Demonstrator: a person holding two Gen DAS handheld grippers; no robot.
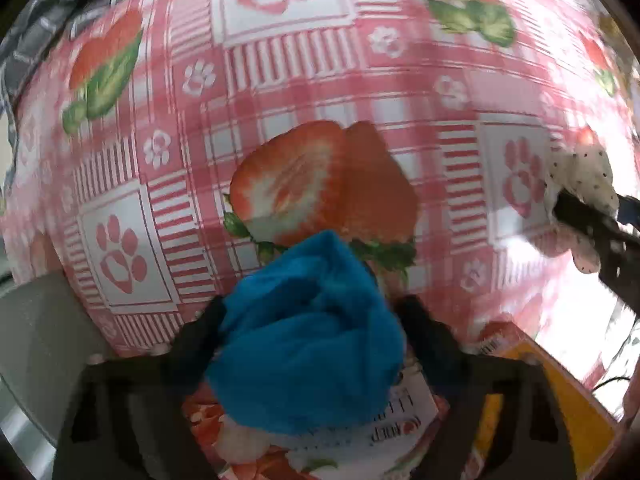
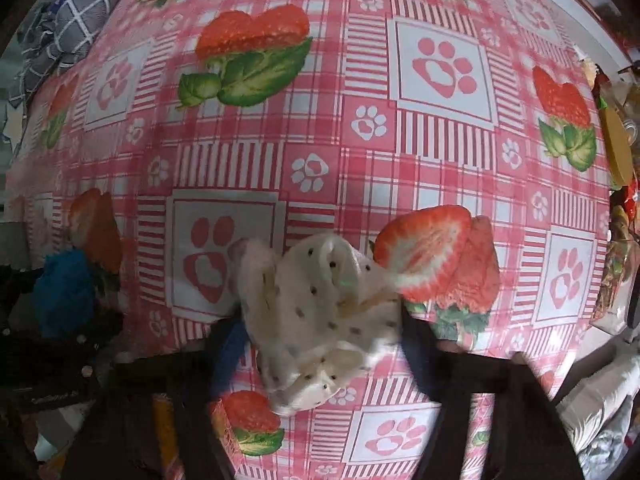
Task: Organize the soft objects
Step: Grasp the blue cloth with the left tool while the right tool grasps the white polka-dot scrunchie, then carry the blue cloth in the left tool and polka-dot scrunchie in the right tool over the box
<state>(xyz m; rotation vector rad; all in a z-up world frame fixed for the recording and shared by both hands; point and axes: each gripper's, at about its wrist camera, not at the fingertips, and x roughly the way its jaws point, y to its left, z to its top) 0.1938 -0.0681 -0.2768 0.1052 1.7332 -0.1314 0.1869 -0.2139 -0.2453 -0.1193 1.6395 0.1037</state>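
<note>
Left wrist view: left hand-held gripper (image 1: 312, 332) clamped on a blue cloth (image 1: 308, 340), fuzzy, bunched into a rounded wad that bulges up past the black fingers (image 1: 200, 340). Wad sits over the near edge of the desk (image 1: 280, 92), above a strawberry print; contact with the surface can't be told. Below it, a printed paper (image 1: 400, 412) and a yellow item (image 1: 560, 392), unclear what. Toward the right edge, the other gripper holds a white dotted cloth (image 1: 580, 176). Grey checked fabric (image 1: 40, 32) at the far left corner.

Right wrist view: right hand-held gripper (image 2: 320, 332) closed on the white dotted cloth (image 2: 320, 316), cream-white with small dark dots, thin, crumpled and folded, a loose flap hanging below the fingers (image 2: 416, 344). It is at the desk's near edge, beside a halved-strawberry print. Blue cloth (image 2: 64, 292) at the left edge. Pink plaid pawprint desk cover (image 2: 360, 152) beyond; grey checked fabric (image 2: 80, 20) at the far left corner, packets (image 2: 618, 264) along the right edge.
</note>
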